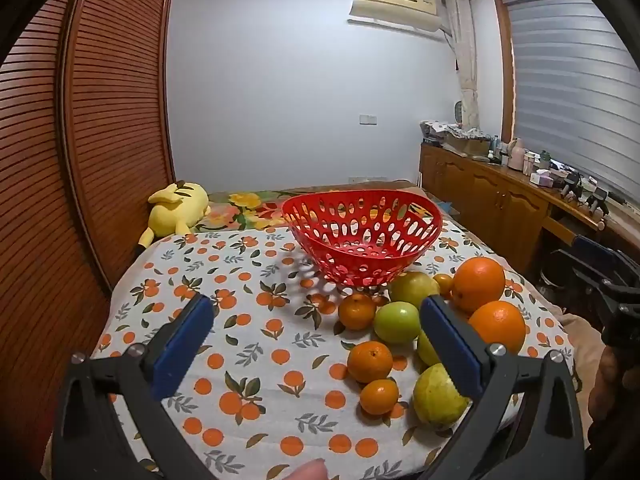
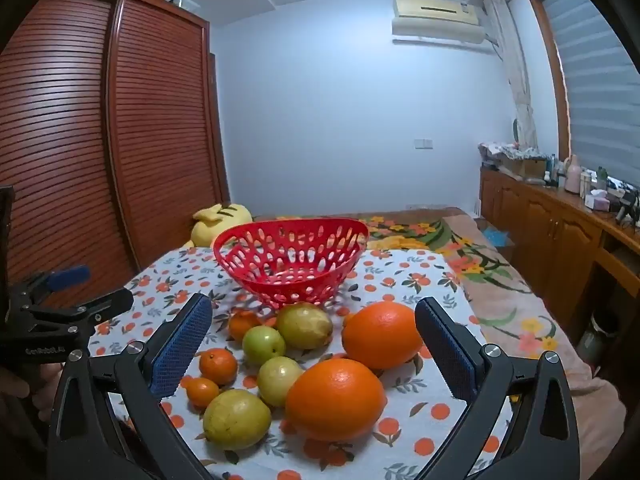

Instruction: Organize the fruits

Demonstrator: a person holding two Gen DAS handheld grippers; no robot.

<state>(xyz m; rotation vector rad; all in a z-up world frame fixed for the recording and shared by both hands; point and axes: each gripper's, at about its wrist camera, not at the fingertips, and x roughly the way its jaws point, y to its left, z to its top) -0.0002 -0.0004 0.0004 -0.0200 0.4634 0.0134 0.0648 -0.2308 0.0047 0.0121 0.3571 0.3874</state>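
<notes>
A red perforated basket (image 1: 362, 236) stands empty on the orange-print cloth (image 1: 248, 344). In front of it, to the right, lies a cluster of fruit: two large oranges (image 1: 479, 283) (image 1: 497, 326), several small tangerines (image 1: 370, 361) and green-yellow fruits (image 1: 397, 322). My left gripper (image 1: 316, 344) hangs open over bare cloth, left of the fruit, nothing between its blue pads. In the right wrist view the basket (image 2: 290, 264) sits behind the fruit. My right gripper (image 2: 314, 344) is open just above the cluster, the nearest large orange (image 2: 335, 399) and a yellow-green fruit (image 2: 237, 419) lying between its fingers, untouched.
A yellow plush toy (image 1: 176, 210) lies at the far left of the bed by the brown slatted wardrobe (image 1: 80, 152). A wooden cabinet (image 1: 492, 200) crowded with bottles runs along the right wall under the window. The left gripper's body (image 2: 48, 312) shows at the right wrist view's left edge.
</notes>
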